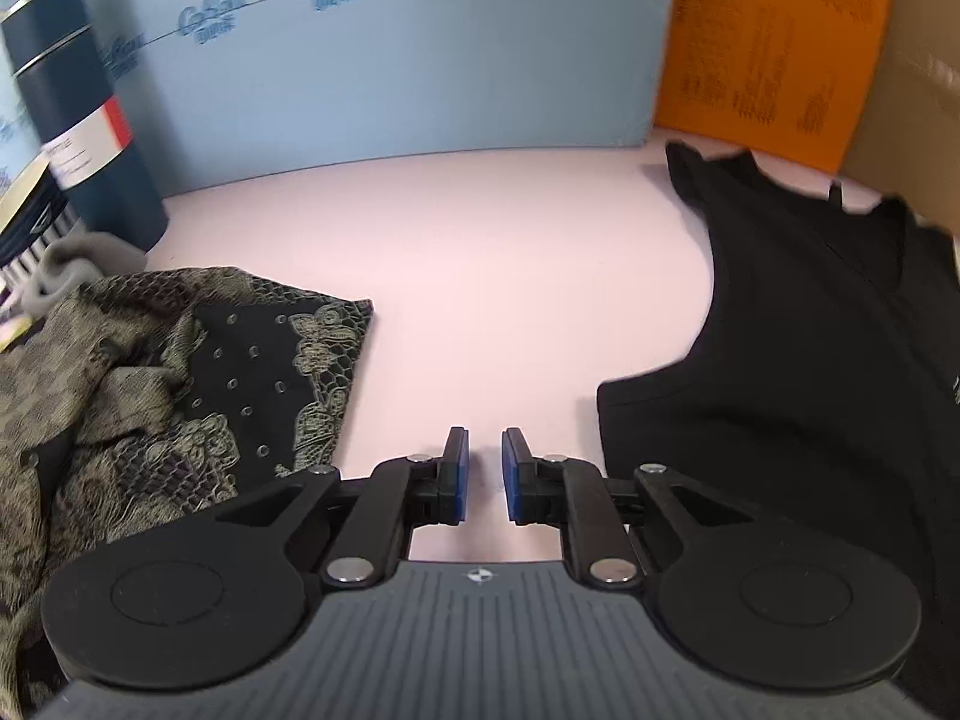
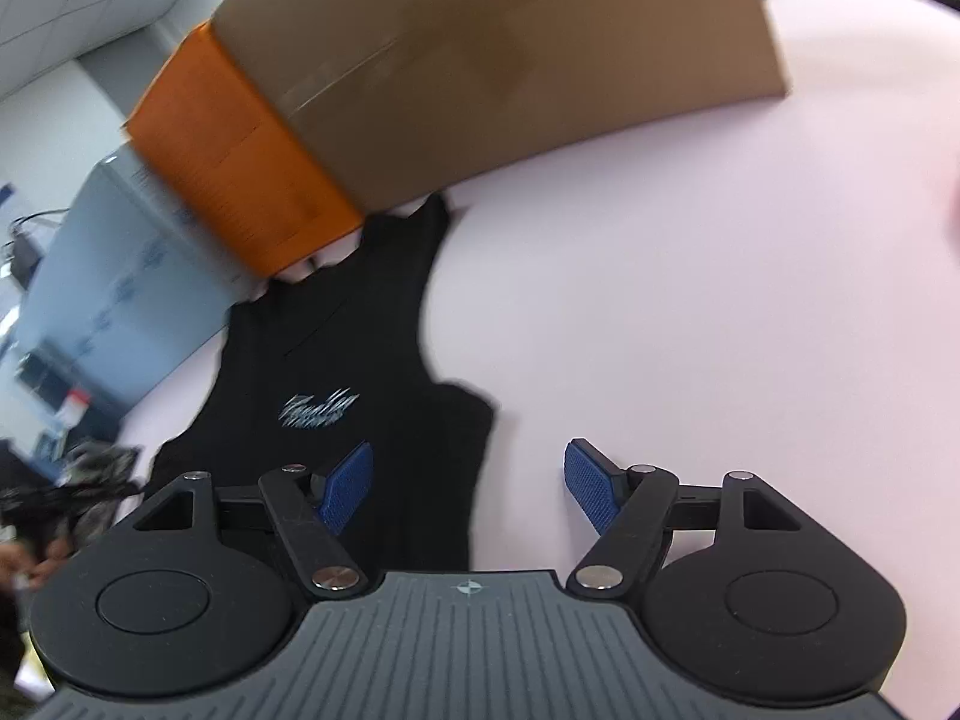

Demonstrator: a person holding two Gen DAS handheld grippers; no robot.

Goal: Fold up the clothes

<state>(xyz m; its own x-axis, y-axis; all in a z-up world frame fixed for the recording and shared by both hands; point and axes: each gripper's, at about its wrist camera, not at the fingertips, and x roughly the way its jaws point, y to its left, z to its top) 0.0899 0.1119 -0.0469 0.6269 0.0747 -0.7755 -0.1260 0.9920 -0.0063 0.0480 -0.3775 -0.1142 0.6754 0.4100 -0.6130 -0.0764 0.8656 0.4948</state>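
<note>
A black sleeveless top (image 1: pixel 810 360) lies flat on the pale pink table (image 1: pixel 480 270), straps toward the boxes at the back. My left gripper (image 1: pixel 485 468) hovers over bare table just left of the top's lower corner. Its blue pads are drawn almost together with only a thin slit and nothing between them. In the right wrist view the same top (image 2: pixel 360 360) shows a small silver logo. My right gripper (image 2: pixel 468 468) stands open at the garment's right edge, the left pad over the black fabric and the right pad over bare table (image 2: pixel 690 300).
A crumpled olive and black lace garment (image 1: pixel 180 390) lies at the left, with a grey cloth (image 1: pixel 66 270) and a dark cylindrical tin (image 1: pixel 78 120) behind it. A light blue board (image 1: pixel 390 60) and an orange-sided cardboard box (image 2: pixel 510 60) wall off the back.
</note>
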